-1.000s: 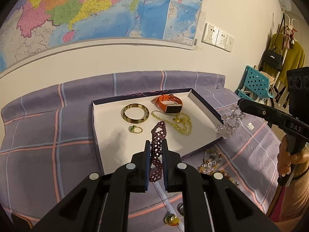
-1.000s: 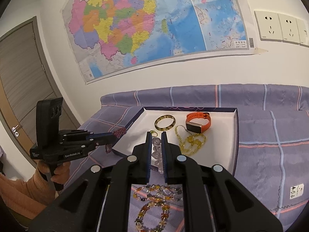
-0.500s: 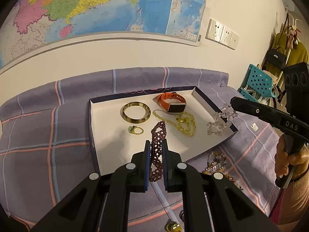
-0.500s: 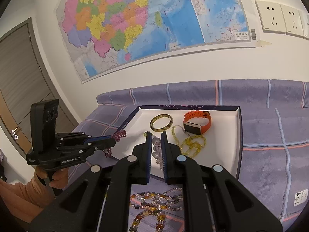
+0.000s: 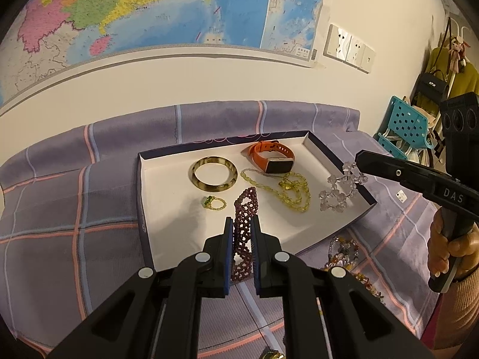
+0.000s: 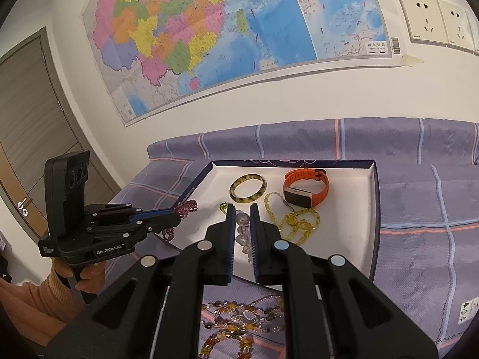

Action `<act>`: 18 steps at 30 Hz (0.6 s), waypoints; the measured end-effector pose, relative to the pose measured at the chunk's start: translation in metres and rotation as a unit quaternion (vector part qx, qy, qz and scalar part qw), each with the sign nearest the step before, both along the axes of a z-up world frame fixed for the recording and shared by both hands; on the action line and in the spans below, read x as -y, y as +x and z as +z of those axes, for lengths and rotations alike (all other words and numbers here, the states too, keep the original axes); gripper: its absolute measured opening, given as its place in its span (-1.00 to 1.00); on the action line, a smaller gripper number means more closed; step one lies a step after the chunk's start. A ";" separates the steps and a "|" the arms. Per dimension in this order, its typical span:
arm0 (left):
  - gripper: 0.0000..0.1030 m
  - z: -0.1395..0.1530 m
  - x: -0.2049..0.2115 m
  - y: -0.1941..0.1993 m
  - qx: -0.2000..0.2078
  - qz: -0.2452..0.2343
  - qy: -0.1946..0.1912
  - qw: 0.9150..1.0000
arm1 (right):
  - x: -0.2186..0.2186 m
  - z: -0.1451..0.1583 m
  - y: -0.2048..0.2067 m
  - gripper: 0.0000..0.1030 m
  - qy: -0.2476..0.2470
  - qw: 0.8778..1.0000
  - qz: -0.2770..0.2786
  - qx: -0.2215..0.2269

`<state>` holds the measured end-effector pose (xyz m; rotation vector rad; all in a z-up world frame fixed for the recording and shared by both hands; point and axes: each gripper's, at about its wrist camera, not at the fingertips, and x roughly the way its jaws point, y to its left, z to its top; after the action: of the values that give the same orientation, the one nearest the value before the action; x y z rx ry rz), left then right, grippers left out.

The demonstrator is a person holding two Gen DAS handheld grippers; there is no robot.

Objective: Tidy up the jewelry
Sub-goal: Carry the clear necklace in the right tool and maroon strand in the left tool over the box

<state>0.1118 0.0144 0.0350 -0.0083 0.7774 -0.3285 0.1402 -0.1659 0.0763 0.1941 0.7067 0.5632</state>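
Left wrist view: my left gripper (image 5: 242,227) is clamped on a dark purple woven bead bracelet (image 5: 245,209), bottom centre, over the near edge of the white shallow box tray (image 5: 167,209). My right gripper (image 5: 359,158) at right pinches a clear crystal bead bracelet (image 5: 338,191) dangling over the tray's right edge. Tray holds an olive bangle (image 5: 213,173), orange smartwatch (image 5: 271,158), yellow bead necklace (image 5: 287,188), small green ring (image 5: 213,202).

Right wrist view: right gripper (image 6: 242,218) closed on the crystal beads (image 6: 244,233), centre frame over the tray (image 6: 359,239). Left gripper (image 6: 176,214) at left holds the purple bracelet (image 6: 187,208) at the tray's left edge. Mixed amber beads (image 6: 236,323) lie on the purple plaid cloth (image 6: 419,254), bottom centre.
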 end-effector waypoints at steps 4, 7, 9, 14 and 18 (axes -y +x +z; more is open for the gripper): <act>-0.81 -0.002 0.002 0.002 -0.001 0.002 0.006 1.000 | -0.001 -0.003 0.003 -0.81 -0.001 1.000 0.001 -0.005; -0.81 -0.003 0.004 0.004 -0.004 0.001 0.008 1.000 | -0.001 -0.005 0.005 -0.81 0.000 1.000 0.004 -0.007; -0.81 -0.004 0.004 0.005 -0.004 0.002 0.011 1.000 | -0.002 -0.007 0.007 -0.81 0.000 1.000 0.004 -0.008; -0.81 -0.006 0.006 0.009 -0.008 0.003 0.014 1.000 | -0.002 -0.008 0.009 -0.81 0.001 1.000 0.005 -0.010; -0.81 -0.008 0.007 0.010 -0.011 0.004 0.015 1.000 | -0.002 -0.010 0.011 -0.81 0.001 1.000 0.004 -0.012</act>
<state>0.1223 0.0078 0.0268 0.0144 0.8037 -0.3102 0.1509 -0.1639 0.0667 0.2000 0.7301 0.5710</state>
